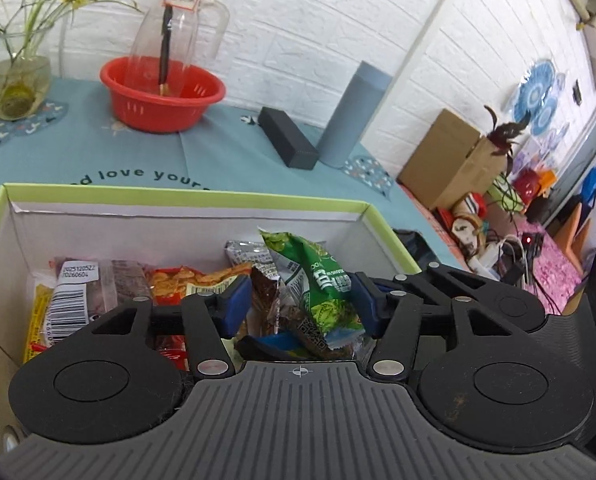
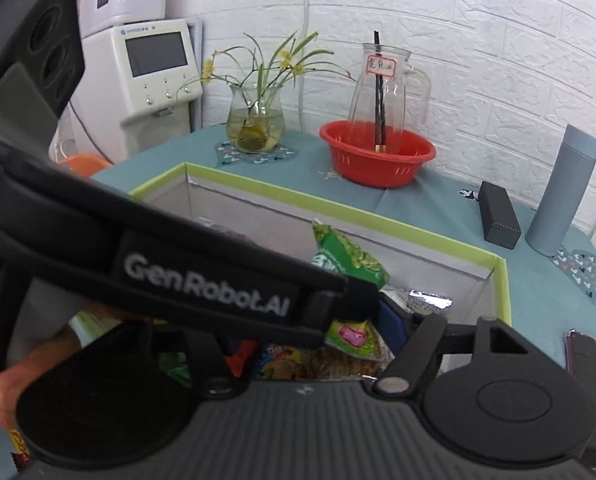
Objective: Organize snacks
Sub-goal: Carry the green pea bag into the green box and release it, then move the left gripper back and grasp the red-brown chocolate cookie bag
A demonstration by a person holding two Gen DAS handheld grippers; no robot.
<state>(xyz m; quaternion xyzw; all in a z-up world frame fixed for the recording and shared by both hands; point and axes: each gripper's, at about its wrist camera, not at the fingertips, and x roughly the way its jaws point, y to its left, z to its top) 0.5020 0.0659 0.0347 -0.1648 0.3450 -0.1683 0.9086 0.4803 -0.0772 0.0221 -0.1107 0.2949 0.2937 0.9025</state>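
A white box with a green rim (image 1: 186, 194) sits on the teal tablecloth and holds several snack packets. My left gripper (image 1: 301, 300) is open inside the box, its blue pads (image 1: 238, 300) on either side of a green packet (image 1: 317, 280) that stands tilted among the others. In the right wrist view the same green packet (image 2: 345, 256) shows in the box (image 2: 377, 216). My right gripper (image 2: 309, 344) is low over the box, mostly hidden behind the left gripper's black body (image 2: 202, 280); only one blue pad (image 2: 391, 326) shows.
A red basket (image 1: 162, 96) with a glass jug, a vase of flowers (image 1: 18, 80), a black case (image 1: 288, 138) and a grey flask (image 1: 347, 116) stand behind the box. A phone (image 2: 589, 364) lies at right. Cardboard boxes and clutter lie off the table at right.
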